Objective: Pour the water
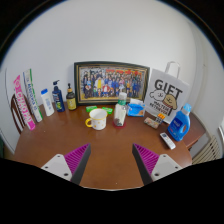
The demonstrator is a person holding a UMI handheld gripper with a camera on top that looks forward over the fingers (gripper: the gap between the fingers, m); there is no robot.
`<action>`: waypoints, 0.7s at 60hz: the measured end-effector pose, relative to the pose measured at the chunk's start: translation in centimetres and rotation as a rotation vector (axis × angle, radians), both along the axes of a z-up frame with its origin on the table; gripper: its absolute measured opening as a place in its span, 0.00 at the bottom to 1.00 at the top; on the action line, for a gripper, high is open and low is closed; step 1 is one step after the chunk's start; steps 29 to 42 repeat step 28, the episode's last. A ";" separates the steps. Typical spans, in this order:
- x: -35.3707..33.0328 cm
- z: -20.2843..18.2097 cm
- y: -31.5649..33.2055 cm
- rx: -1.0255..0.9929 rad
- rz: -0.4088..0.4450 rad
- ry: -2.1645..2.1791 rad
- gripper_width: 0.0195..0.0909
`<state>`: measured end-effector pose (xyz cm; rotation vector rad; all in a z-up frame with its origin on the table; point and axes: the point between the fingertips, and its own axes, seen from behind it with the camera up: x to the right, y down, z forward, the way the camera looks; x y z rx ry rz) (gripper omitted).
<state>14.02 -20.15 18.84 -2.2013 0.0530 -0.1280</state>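
Observation:
My gripper (112, 160) is open, its two purple-padded fingers (72, 160) spread wide above the bare front part of the brown wooden table (110, 148) with nothing between them. Well beyond the fingers stands a white mug (97, 119) with its handle to the left. Right of the mug is a small pale bottle (120, 113) with a light cap. Both stand upright and apart from the gripper.
A framed group photo (110, 82) leans on the back wall. A white gift bag (166, 94) and a blue spray bottle (179, 124) stand right. Several bottles (58, 98) and packets (24, 100) line the left. A blue saucer (134, 106) lies behind the mug.

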 end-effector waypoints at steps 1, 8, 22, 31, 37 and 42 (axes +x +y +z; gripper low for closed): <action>-0.2 0.2 -0.5 0.000 0.000 -0.001 0.92; -1.2 1.5 -3.3 0.005 0.003 -0.003 0.92; -1.0 2.2 -6.4 0.010 -0.013 -0.008 0.92; -1.0 2.8 -7.0 0.023 -0.008 -0.006 0.92; -1.0 2.8 -7.0 0.023 -0.008 -0.006 0.92; -1.0 2.8 -7.0 0.023 -0.008 -0.006 0.92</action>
